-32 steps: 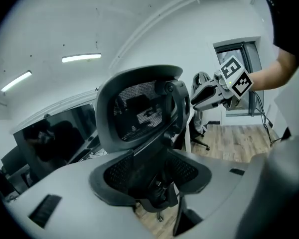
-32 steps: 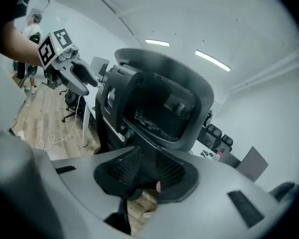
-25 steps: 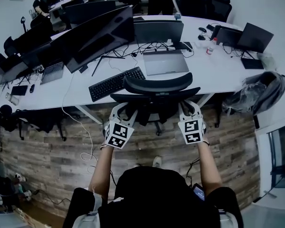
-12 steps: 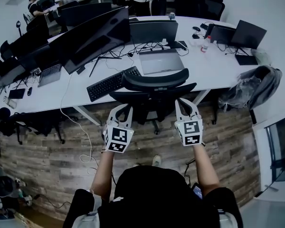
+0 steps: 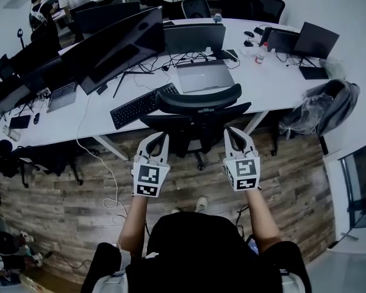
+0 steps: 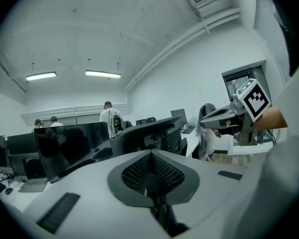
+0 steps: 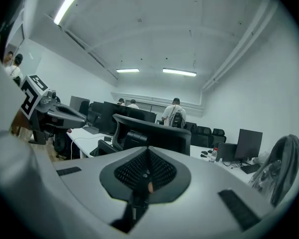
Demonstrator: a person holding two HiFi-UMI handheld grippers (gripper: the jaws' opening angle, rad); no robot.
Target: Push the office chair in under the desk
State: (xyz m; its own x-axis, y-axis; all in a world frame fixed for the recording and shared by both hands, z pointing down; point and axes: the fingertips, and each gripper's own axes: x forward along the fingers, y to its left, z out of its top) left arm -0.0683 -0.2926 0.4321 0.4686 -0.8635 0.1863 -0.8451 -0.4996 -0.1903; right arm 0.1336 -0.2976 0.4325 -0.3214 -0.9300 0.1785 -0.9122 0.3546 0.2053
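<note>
- Directly ahead of both grippers stands the office chair, its back toward the person and its front against the white desk, just before the keyboard and laptop.
- Left gripper sits near the chair back's left edge and right gripper near its right edge. Neither touches it; both gripper views show the chair a little way off.
- Left jaws have just been closing and now meet, pressed together with nothing between them. The right jaws are likewise together and empty.
- Both forearms reach straight forward, side by side above the wood-plank floor — marker cubes facing up, grippers pointing almost level at the chair.
</note>
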